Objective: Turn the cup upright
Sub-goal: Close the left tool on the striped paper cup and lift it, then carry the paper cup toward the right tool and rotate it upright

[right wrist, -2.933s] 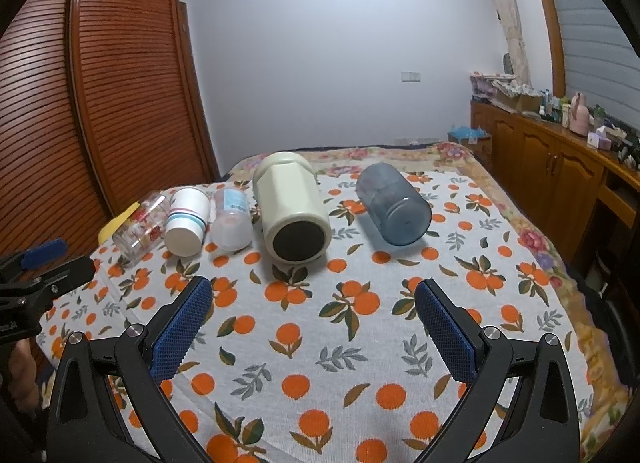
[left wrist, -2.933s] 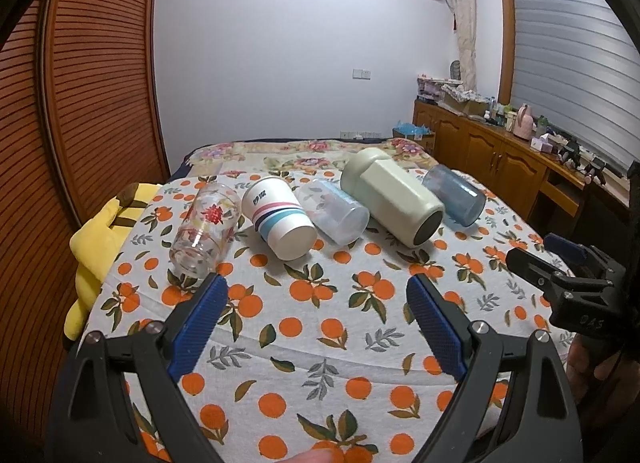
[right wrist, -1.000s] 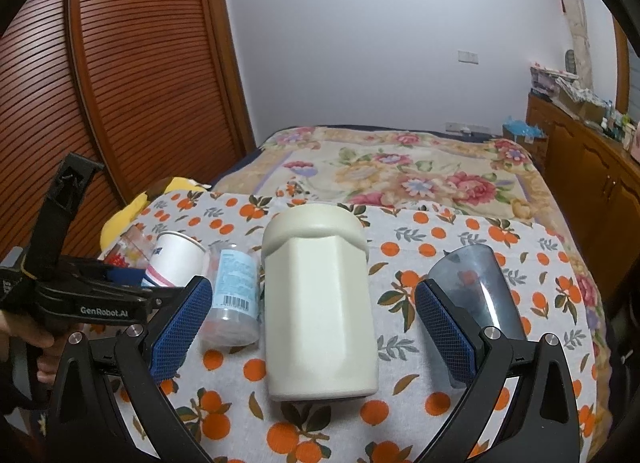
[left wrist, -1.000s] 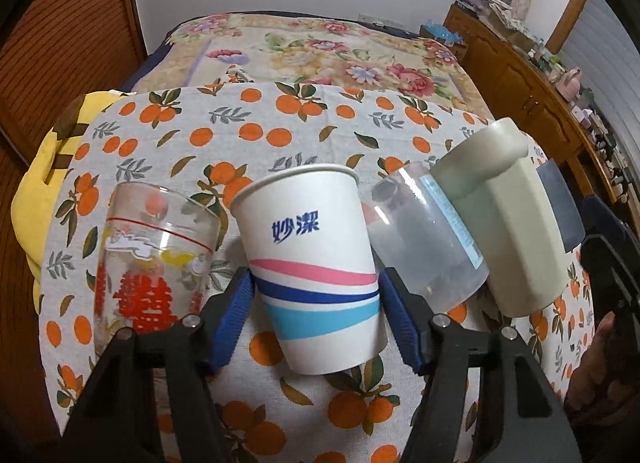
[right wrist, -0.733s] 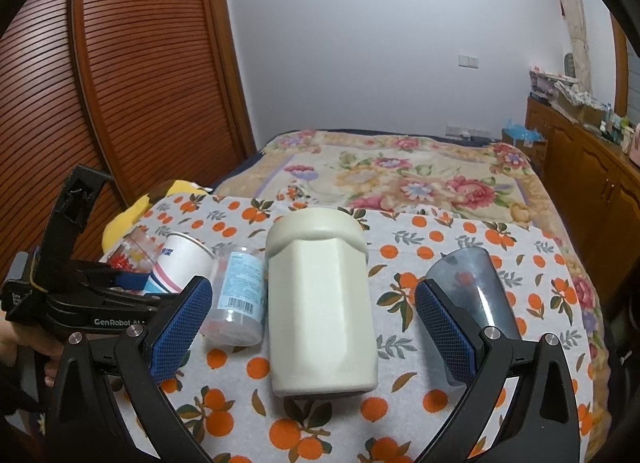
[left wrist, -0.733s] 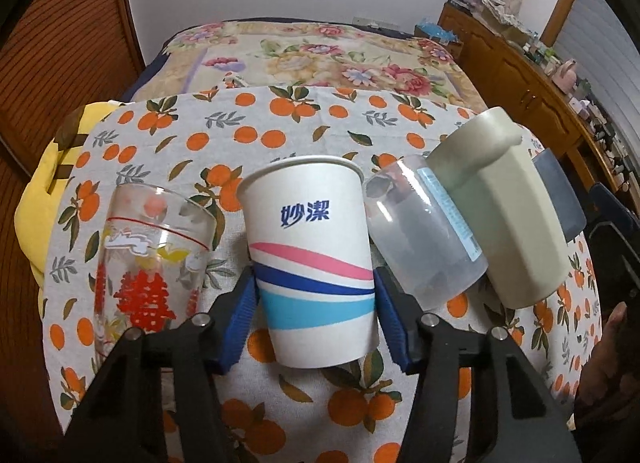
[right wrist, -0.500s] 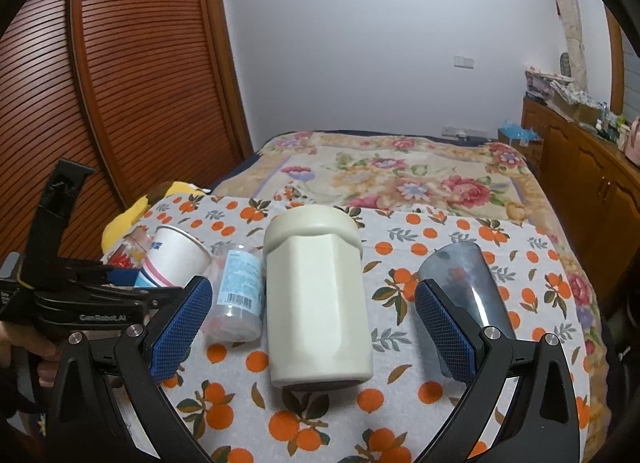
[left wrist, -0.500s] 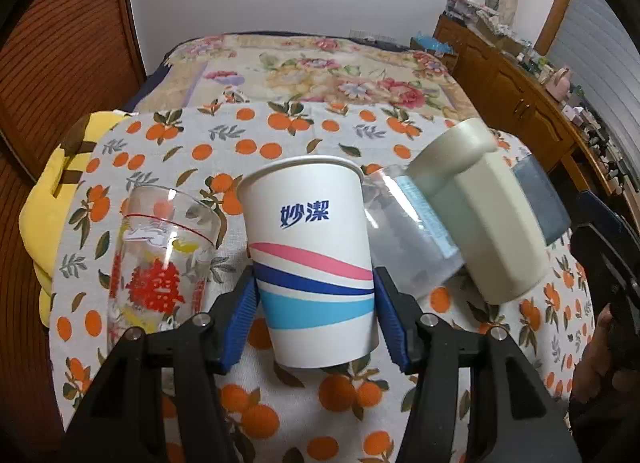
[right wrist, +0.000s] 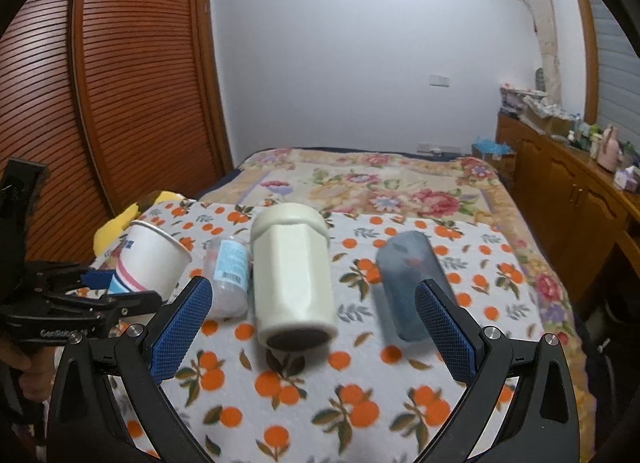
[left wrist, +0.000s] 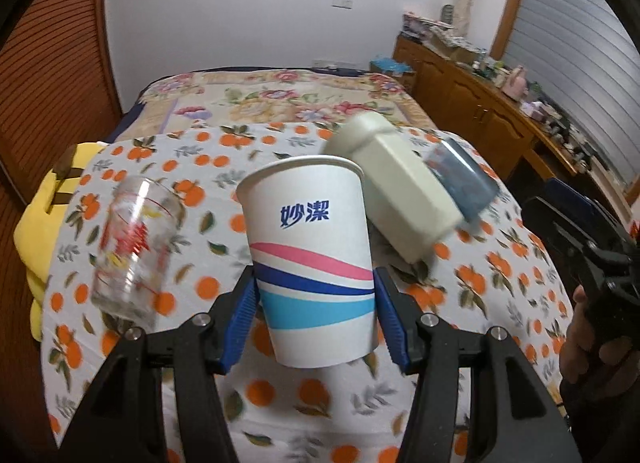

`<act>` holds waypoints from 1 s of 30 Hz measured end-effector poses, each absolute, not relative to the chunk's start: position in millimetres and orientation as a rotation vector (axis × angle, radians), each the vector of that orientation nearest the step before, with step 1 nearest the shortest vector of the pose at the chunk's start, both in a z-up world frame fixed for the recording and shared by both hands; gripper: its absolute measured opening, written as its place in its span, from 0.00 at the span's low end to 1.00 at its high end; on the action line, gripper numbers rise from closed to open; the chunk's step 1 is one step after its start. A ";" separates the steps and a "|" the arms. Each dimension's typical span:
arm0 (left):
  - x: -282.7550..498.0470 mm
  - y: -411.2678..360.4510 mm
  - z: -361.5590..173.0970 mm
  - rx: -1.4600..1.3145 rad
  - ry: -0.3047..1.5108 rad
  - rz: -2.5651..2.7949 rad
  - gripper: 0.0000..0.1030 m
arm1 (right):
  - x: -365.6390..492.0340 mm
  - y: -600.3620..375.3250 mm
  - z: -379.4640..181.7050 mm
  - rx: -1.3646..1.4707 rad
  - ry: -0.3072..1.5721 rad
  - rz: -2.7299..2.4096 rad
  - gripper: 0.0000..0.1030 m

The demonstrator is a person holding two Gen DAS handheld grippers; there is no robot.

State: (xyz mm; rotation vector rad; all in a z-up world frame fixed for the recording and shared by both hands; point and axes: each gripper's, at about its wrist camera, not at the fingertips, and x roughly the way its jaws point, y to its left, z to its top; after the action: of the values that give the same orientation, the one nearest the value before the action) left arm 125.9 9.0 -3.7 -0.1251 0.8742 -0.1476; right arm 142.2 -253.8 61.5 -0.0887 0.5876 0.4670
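My left gripper [left wrist: 316,323] is shut on a white paper cup [left wrist: 310,259] with pink and blue stripes, held above the orange-print cloth with its rim up and tilted away from me. The same cup [right wrist: 154,259] shows at the left of the right wrist view, held by the left gripper [right wrist: 104,287]. My right gripper [right wrist: 316,323] is open and empty, above the cloth in front of a cream cup [right wrist: 294,275] that lies on its side. The cream cup [left wrist: 400,199] also shows behind the paper cup.
A printed glass [left wrist: 132,243], a clear plastic cup [right wrist: 228,275] and a blue-grey tumbler [right wrist: 412,283] lie on their sides on the cloth [right wrist: 320,391]. A yellow plush [left wrist: 36,219] sits at the left edge. Wooden cabinets [right wrist: 568,215] stand at the right.
My left gripper closed on the paper cup, lifted it off the cloth and tilted it toward upright. My right gripper stayed open and pulled back slightly.
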 end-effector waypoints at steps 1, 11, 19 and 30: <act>120.9 4.7 -6.2 -0.126 0.876 -0.159 0.53 | 138.7 -257.3 60.4 -0.085 0.588 0.460 1.00; 83.2 -37.2 -32.5 -0.146 0.922 -0.240 0.54 | 102.5 -291.6 43.8 -0.041 0.628 0.407 1.00; 68.6 -54.2 -35.4 -0.169 0.920 -0.254 0.55 | 75.6 -299.6 52.8 -0.071 0.621 0.399 1.00; 72.9 -64.3 -49.7 -0.148 0.946 -0.266 0.57 | 79.4 -302.2 43.5 -0.063 0.636 0.390 1.00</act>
State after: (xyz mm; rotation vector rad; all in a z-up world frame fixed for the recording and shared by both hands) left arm 72.9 -64.3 -49.7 -0.1477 0.9460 -0.2662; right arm 79.5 -302.2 43.5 -0.0632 0.6363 0.3904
